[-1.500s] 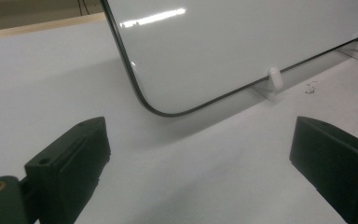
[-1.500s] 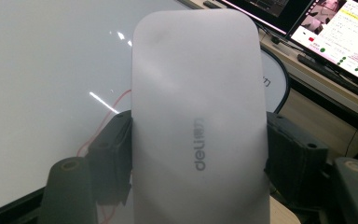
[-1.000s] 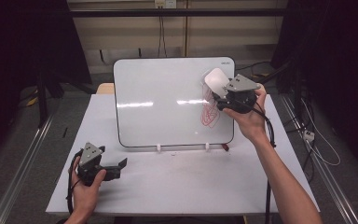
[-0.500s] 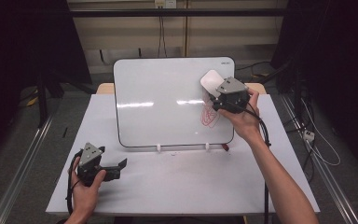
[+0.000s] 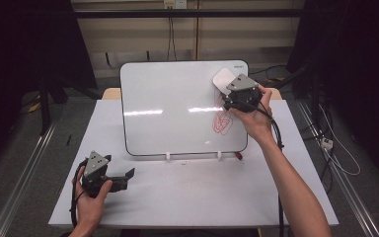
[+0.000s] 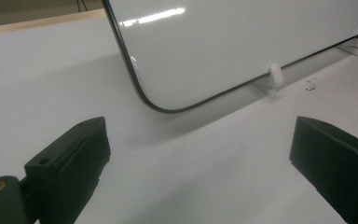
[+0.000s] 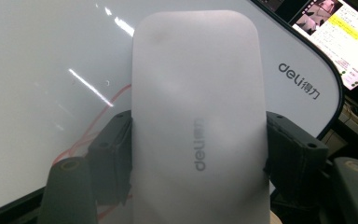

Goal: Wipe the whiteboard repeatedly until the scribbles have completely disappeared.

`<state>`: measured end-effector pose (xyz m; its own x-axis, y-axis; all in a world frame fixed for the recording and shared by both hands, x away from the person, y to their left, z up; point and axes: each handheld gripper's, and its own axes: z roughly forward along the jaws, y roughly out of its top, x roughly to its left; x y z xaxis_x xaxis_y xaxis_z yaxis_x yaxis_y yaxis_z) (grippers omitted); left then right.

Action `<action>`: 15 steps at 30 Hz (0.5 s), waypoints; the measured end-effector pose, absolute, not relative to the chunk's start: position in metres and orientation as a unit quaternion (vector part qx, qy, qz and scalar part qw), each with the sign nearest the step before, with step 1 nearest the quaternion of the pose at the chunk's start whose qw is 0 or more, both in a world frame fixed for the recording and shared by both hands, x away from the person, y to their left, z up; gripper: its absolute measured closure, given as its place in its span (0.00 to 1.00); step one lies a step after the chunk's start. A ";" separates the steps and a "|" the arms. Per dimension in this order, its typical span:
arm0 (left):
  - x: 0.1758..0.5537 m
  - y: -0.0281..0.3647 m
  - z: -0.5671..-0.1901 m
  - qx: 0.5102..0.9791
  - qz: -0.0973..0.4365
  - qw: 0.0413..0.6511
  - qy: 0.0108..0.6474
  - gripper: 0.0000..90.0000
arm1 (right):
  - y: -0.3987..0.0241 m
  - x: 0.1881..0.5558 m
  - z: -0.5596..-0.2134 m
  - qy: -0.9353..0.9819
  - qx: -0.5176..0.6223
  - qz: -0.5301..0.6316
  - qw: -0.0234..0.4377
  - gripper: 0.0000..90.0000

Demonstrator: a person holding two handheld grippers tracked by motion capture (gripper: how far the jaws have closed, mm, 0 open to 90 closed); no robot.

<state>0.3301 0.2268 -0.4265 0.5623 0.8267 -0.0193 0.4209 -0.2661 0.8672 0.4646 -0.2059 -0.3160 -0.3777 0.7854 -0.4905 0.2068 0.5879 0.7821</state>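
R gripper (image 5: 232, 90) is clamping the white eraser (image 7: 198, 116) across its long sides, against whiteboard (image 5: 177, 108) top corner, red scribble (image 5: 221, 121) just below jaws. Eraser looks light, rigid, smooth-shelled; side grip seems best. R arm is reaching fwd. L gripper (image 6: 205, 154) is idling, jaws spread, resting on table (image 5: 202, 197)

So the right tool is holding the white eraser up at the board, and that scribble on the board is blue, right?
Not quite: the scribble is red, as the high view shows. The rest holds: the right tool grips the white eraser at the whiteboard.
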 end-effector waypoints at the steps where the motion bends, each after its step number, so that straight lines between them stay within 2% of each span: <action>1: 0.330 0.227 -0.426 0.762 0.226 0.448 0.410 0.05 | -0.206 0.464 -0.316 0.766 0.324 0.318 0.455 0.35; 15: 0.330 0.226 -0.426 0.764 0.228 0.445 0.407 0.05 | -0.202 0.462 -0.320 0.768 0.325 0.312 0.455 0.35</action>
